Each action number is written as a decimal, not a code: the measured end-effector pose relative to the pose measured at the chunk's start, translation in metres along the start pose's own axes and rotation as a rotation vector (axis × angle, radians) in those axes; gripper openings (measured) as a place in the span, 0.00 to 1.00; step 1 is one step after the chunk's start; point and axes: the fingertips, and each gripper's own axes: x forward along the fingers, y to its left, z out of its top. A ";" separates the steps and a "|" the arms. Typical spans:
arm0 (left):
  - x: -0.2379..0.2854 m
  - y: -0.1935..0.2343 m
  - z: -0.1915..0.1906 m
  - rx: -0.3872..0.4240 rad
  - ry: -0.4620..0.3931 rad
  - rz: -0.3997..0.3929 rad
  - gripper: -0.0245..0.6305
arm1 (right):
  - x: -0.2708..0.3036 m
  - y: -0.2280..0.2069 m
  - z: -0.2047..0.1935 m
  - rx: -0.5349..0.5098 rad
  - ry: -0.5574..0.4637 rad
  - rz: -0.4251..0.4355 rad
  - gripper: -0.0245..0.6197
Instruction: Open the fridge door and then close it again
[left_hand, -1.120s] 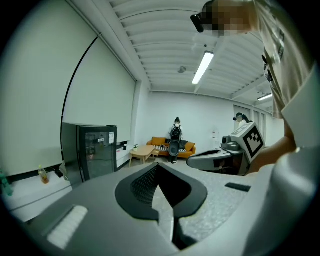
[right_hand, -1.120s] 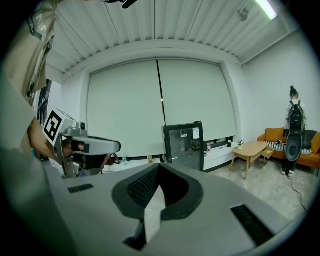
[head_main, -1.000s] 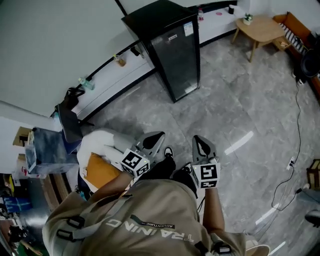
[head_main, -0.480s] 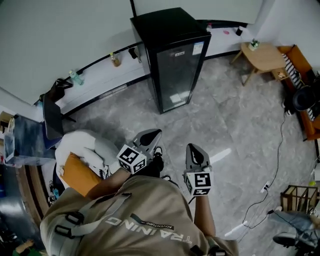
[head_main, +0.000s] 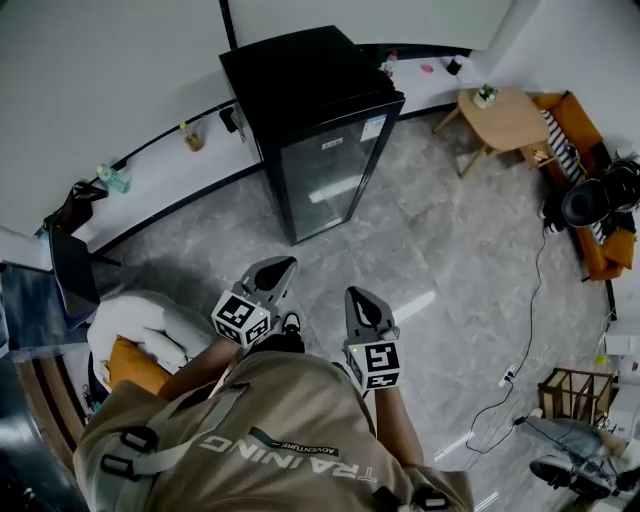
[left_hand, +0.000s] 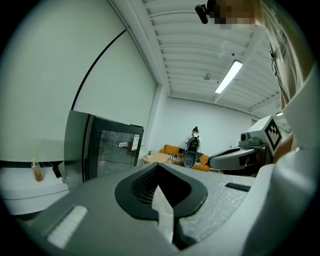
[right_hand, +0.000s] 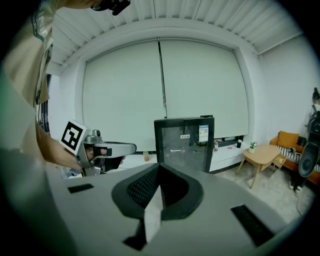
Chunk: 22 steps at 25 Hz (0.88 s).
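Nearest the head camera, a person's khaki shirt (head_main: 270, 440) fills the lower frame and hides most of both forearms. Just beyond it, the left gripper (head_main: 275, 275) and right gripper (head_main: 362, 305) hang side by side above the grey floor (head_main: 440, 250). Each has its jaws pressed together on nothing, and their own views show only a thin seam between the pads. Well ahead, the black fridge (head_main: 310, 120) stands against the wall with its glass door shut. Its handle and contents cannot be made out through the dark glass. In the left gripper view, that gripper's body cuts off the fridge's base. Farther right stand a small wooden table (head_main: 500, 115) and an orange sofa (head_main: 578, 112), which is partly covered by dark objects.
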 end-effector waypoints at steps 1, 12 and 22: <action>0.007 0.009 0.003 0.009 0.000 -0.003 0.03 | 0.010 -0.004 0.002 0.005 0.004 0.000 0.03; 0.069 0.074 0.014 -0.020 0.042 0.066 0.03 | 0.091 -0.068 0.010 0.048 -0.005 0.082 0.03; 0.111 0.112 0.046 -0.071 -0.027 0.271 0.03 | 0.166 -0.130 0.060 -0.101 -0.048 0.250 0.03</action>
